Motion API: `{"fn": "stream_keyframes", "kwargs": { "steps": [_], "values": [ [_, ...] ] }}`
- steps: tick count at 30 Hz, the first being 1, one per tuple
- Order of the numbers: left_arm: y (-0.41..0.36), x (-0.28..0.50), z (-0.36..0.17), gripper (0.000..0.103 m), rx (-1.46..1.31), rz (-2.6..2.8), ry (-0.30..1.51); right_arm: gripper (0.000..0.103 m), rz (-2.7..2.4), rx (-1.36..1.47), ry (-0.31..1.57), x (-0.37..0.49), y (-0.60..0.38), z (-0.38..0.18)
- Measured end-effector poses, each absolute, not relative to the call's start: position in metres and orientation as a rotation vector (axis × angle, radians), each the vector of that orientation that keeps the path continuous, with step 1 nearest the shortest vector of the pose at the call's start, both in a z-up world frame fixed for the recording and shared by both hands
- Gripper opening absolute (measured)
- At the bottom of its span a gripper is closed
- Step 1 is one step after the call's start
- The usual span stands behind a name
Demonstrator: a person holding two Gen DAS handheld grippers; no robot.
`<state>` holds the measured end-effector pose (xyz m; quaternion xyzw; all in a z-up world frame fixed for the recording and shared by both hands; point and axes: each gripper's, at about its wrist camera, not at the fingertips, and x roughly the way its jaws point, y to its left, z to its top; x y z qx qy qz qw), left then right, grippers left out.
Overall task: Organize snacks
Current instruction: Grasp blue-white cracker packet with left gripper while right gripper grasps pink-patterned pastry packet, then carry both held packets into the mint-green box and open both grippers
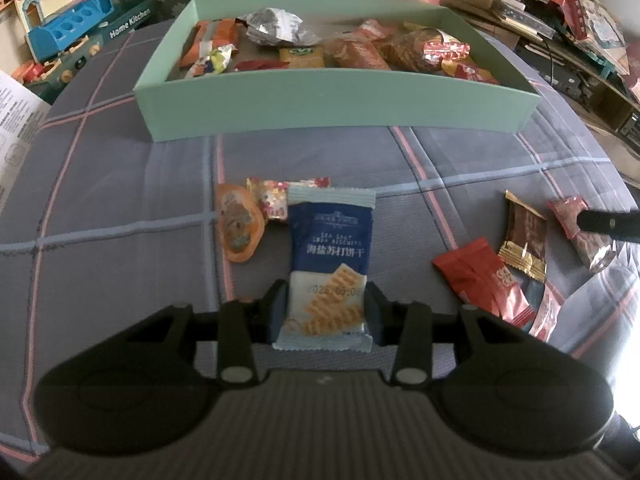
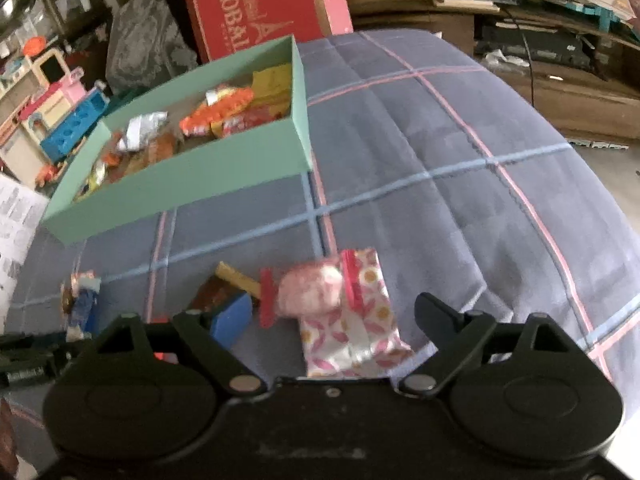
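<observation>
Pinching blue biscuit packet [image 1: 329, 264] at lower end between left gripper [image 1: 326, 312] fingers. Right gripper [image 2: 334, 320] fingers spread, pink snack packet [image 2: 348, 320] between them, untouched. Risk: thin slippery wrapper slides out during carry to green box [image 1: 320, 100] ahead.

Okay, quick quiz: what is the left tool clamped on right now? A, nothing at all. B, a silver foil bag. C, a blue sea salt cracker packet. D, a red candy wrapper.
C: the left tool has both fingers pressed against the lower end of the blue cracker packet.
</observation>
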<state>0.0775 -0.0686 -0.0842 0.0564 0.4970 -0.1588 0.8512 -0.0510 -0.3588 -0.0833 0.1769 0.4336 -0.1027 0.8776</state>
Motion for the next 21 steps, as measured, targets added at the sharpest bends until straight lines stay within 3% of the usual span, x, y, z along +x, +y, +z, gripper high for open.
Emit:
{"fn": "stream_keyframes", "kwargs": {
  "steps": [4, 6, 7, 15, 16, 21],
  "values": [
    [-0.069, 0.079, -0.085, 0.042, 0.120, -0.335, 1.044, 0.077, -0.185, 0.241, 0.947, -0.051, -0.339, -0.093],
    [-0.070, 0.079, -0.085, 0.042, 0.117, -0.336, 1.046, 0.055, -0.189, 0.135, 0.932, -0.047, -0.328, -0.095],
    [-0.069, 0.079, -0.085, 0.042, 0.117, -0.336, 1.046, 0.052, -0.186, 0.106, 0.922, -0.044, -0.326, -0.095],
    [-0.074, 0.084, -0.085, 0.046, 0.118, -0.332, 1.053, 0.050, -0.077, 0.249, 0.932, -0.026, -0.325, -0.089],
    [-0.075, 0.084, -0.084, 0.041, 0.127, -0.324, 1.049, 0.050, -0.059, 0.288, 0.937, -0.027, -0.322, -0.089],
    [-0.064, 0.082, -0.080, 0.039, 0.060, -0.348, 1.074, 0.050, -0.002, 0.380, 0.941, -0.034, -0.314, -0.078]
  ]
}}
